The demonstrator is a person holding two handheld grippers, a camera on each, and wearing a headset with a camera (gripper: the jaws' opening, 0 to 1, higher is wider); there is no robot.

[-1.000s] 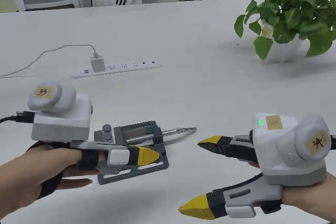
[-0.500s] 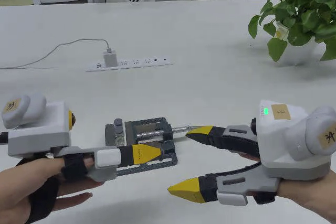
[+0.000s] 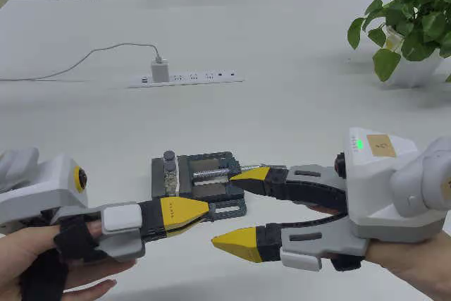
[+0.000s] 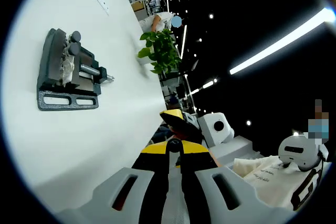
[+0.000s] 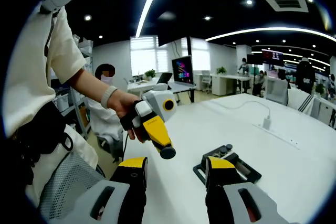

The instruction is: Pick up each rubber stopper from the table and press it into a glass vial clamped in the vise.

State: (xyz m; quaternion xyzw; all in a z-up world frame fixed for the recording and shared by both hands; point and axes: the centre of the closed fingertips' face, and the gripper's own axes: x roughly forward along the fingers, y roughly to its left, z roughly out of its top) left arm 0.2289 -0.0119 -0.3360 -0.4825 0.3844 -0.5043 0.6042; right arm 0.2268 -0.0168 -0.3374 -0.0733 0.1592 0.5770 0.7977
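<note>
A dark metal vise (image 3: 211, 189) sits on the white table, also seen in the left gripper view (image 4: 58, 85) and the right gripper view (image 5: 236, 166). Two glass vials (image 3: 169, 177) with dark stoppers (image 4: 74, 43) stand clamped at its left end. My left gripper (image 3: 192, 211) is shut, its yellow tips just in front of the vise's near edge. In the right gripper view a hand holds it (image 5: 160, 142) and its tip looks dark and round. My right gripper (image 3: 239, 206) is open, its upper fingertip (image 3: 252, 173) over the vise's screw end.
A white power strip (image 3: 187, 77) with a plugged charger and cable lies further back on the table. A potted plant (image 3: 412, 19) stands at the far right. Chairs stand beyond the far edge. A seated person (image 5: 105, 106) is behind the left gripper.
The right gripper has moved left, so its upper tip now reaches the vise's screw end. The left gripper's body has sunk lower while its tips stay in front of the vise.
</note>
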